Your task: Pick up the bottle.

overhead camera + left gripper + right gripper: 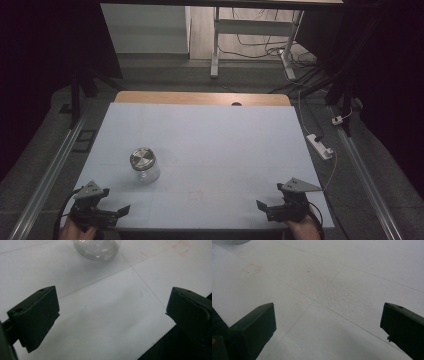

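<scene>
Two grippers: one at each near corner of the desk (210, 125), each held in a person's hand.
Left gripper (107, 214): at the near left corner, over the white sheet; the jaws stand wide apart with nothing between them, as the left gripper view (112, 315) confirms.
Right gripper (270, 209): at the near right corner, the jaws likewise spread wide and empty; the right gripper view (328, 325) has bare white sheet between them.
Jar (144, 165): a clear glass jar with a round metal lid, upright on the left half of the desk, nearer the front than the back. It sits ahead of the left gripper and apart from it; its base appears at the top edge of the left gripper view (96, 248).
Desk surface: pale sheet with thin seam lines and a faint reddish square mark (252, 268) near the front middle.
Behind the desk: a floor with loose cables and a white power strip (320, 146) at the right.
</scene>
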